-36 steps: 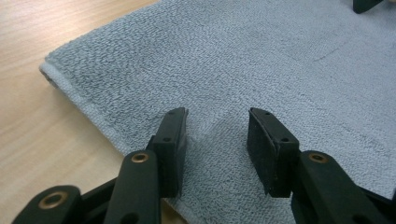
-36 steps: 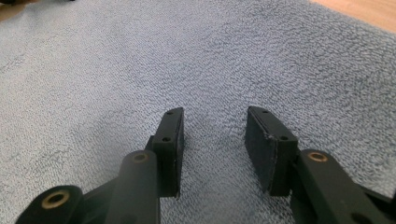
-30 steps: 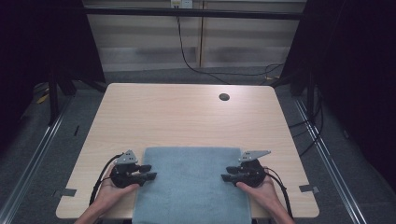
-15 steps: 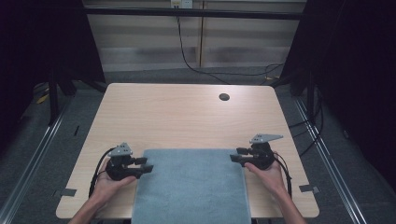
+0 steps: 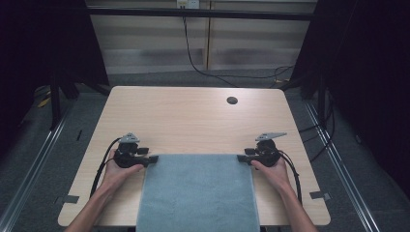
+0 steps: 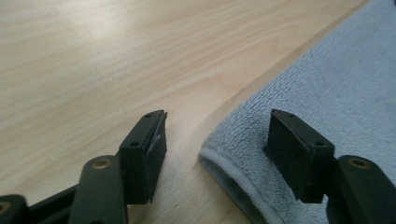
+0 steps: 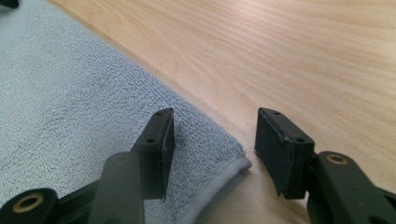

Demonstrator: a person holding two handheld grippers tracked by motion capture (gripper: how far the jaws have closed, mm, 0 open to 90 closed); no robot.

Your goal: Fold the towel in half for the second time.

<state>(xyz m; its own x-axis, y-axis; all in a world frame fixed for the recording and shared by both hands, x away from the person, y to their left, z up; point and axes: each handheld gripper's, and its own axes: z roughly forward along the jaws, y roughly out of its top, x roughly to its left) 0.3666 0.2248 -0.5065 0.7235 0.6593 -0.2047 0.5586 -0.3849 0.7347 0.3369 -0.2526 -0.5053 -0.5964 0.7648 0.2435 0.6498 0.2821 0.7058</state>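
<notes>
A grey-blue towel (image 5: 198,193) lies flat on the wooden table (image 5: 193,121) and hangs over its near edge. My left gripper (image 5: 153,158) sits at the towel's far left corner. In the left gripper view this gripper (image 6: 217,121) is open, one jaw on bare wood and the other over the towel (image 6: 327,84), with the corner between them. My right gripper (image 5: 239,157) sits at the far right corner. It (image 7: 215,116) is open too and straddles the corner of the towel (image 7: 70,93). Neither gripper is closed on the cloth.
A dark round cable hole (image 5: 232,100) is near the table's far right. Bare wood stretches beyond the towel to the far edge. Two tape marks (image 5: 320,195) sit near the front corners. Cables trail from both grippers back along the person's forearms.
Both grippers have slid away from the person along the towel's sides, from mid-edge to its far corners. The towel has not visibly moved.
</notes>
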